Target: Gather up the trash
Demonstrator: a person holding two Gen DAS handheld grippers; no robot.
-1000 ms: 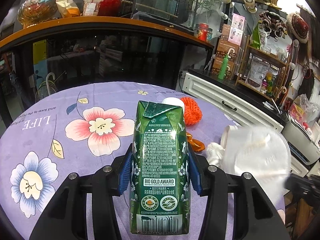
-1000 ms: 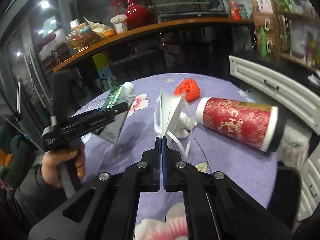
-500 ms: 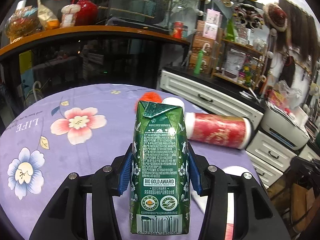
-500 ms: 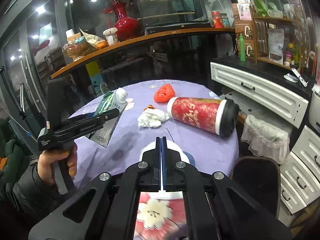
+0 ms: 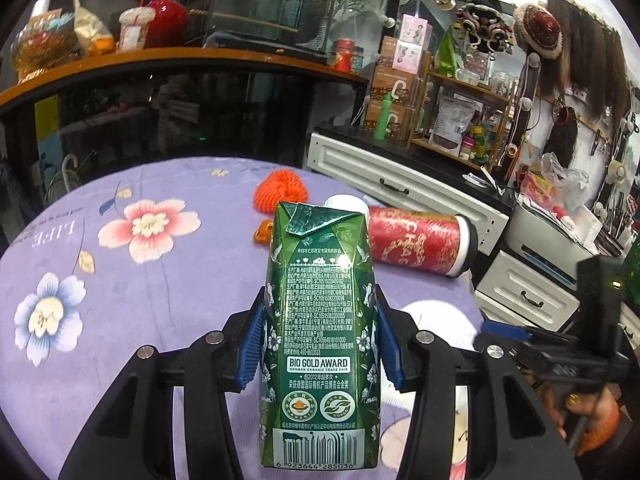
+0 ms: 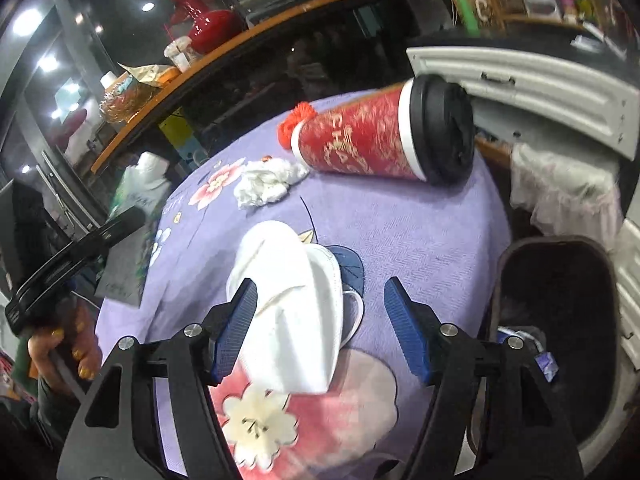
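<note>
My left gripper (image 5: 318, 346) is shut on a green milk carton (image 5: 318, 340), held upright above the purple flowered tablecloth (image 5: 120, 288). My right gripper (image 6: 322, 326) is open; a white face mask (image 6: 292, 300) lies on the cloth between its fingers, nearer the left finger. A red paper cup with a black lid (image 6: 376, 140) lies on its side at the table's far right, also in the left wrist view (image 5: 416, 244). A crumpled white tissue (image 6: 268, 182), an orange net ball (image 5: 280, 192) and a small orange wrapper (image 5: 263, 236) lie beyond. The left gripper with the carton shows in the right wrist view (image 6: 80, 252).
A dark bin (image 6: 556, 320) stands beside the table's right edge, below my right gripper. White drawers (image 5: 400, 184) and cluttered shelves (image 5: 460, 120) stand behind. A dark counter with an orange top (image 5: 160, 60) runs along the back.
My right gripper has opened and let go of the white mask, which now lies on the cloth. It has tilted down toward the table's edge and the bin. The left gripper keeps the carton.
</note>
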